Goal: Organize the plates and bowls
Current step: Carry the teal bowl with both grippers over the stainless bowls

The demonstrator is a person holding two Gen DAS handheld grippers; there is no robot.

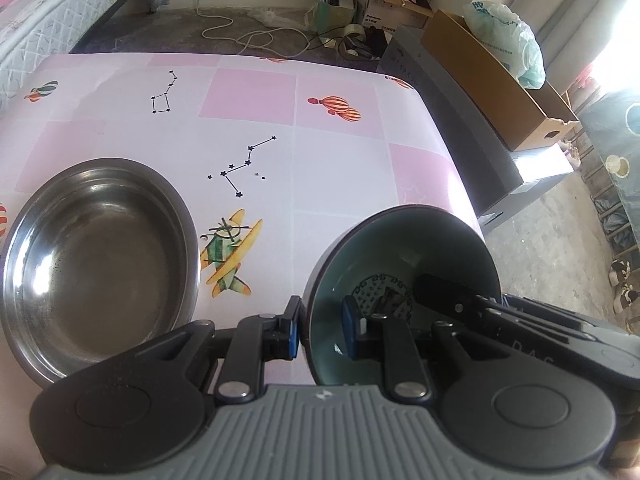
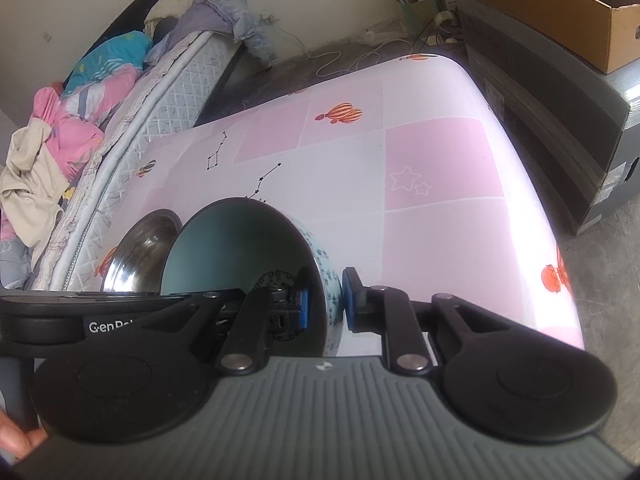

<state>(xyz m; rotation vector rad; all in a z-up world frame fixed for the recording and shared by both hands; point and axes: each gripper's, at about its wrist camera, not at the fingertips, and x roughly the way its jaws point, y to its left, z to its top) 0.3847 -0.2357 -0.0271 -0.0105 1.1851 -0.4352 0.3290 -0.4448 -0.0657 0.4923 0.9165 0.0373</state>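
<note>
- Left wrist view: the left gripper (image 1: 322, 330) is clamped on the near wall of a ceramic bowl (image 1: 404, 248), one blue pad outside the rim and the other inside.
- The bowl has a dark rim, a teal-green glazed inside and a round dark-patterned medallion at the bottom. It is tilted, with its mouth turned toward the camera, over the right part of the table (image 1: 340, 160).
- The right gripper (image 1: 448, 300) reaches into the bowl from the right; its dark finger lies against the inner wall.
- A stainless steel bowl (image 1: 100, 264), shallow, wide and shiny with small dark specks, sits upright on the pink-and-white checked tablecloth at the left, apart from the ceramic bowl.
- Right wrist view: the right gripper (image 2: 325, 306) pinches the ceramic bowl's (image 2: 240, 240) wall, one blue pad inside and one outside.
- The outside of the bowl is pale with a small blue repeating print.
- The left gripper (image 2: 120, 300) comes in from the left edge; its jaws cannot be made out here.
- The steel bowl (image 2: 140, 248) shows just behind the ceramic one, on the table (image 2: 440, 160) beside a bed.
</note>
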